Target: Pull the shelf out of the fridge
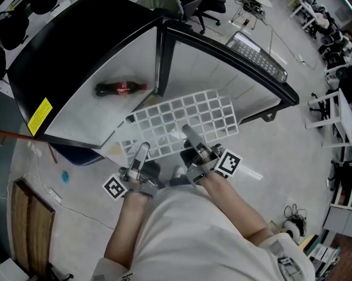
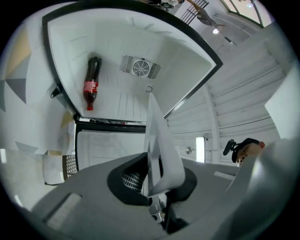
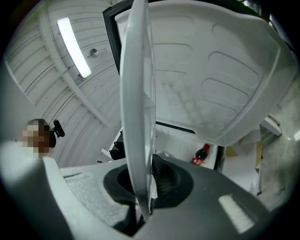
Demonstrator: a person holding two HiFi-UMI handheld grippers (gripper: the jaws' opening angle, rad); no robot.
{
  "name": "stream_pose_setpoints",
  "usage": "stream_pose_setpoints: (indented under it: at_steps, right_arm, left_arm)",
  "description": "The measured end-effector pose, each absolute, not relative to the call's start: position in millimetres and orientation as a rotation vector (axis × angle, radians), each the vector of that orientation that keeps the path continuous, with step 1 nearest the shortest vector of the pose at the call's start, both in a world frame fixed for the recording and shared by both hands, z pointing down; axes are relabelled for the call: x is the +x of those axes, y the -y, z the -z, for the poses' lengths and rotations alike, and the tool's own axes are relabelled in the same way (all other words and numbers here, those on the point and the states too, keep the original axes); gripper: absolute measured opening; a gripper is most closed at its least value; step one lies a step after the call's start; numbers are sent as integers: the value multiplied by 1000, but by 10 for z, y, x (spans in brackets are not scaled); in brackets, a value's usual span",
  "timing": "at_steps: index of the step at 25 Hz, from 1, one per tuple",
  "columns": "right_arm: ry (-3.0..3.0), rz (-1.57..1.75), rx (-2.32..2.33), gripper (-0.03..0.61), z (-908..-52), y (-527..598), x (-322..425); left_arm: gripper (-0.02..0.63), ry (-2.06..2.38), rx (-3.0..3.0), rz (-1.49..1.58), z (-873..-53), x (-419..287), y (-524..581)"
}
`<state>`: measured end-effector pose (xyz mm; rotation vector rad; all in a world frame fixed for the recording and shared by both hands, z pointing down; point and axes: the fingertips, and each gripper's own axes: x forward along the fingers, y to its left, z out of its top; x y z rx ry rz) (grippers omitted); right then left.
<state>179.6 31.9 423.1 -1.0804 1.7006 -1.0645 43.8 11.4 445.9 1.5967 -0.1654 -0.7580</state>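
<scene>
shelf [image 1: 186, 113] out of fridge [image 1: 75, 60], tilted before it | your left gripper [image 1: 143, 151] and right gripper [image 1: 190, 135] both pinched nearly closed on its near edge, spaced so it won't twist

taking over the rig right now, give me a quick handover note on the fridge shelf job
Left gripper: shut on the near edge of the white shelf.
Right gripper: shut on the same edge, just beside the left one.
Things: the shelf is held in front of the open fridge, its far edge close to the opening. Cola bottle lies inside the fridge.
Done: shelf gripped by both and drawn most of the way out, by the look of it.
Left: bring it fully clear of the fridge.
</scene>
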Motion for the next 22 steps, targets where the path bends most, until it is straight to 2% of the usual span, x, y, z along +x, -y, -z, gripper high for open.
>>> stream_pose_setpoints:
  at_steps: [22]
  right_arm:
    - [-1742,878,-1058,29,-3708,-221,2242]
  left_arm:
    - [32,11,1697,794,-3897,903,158]
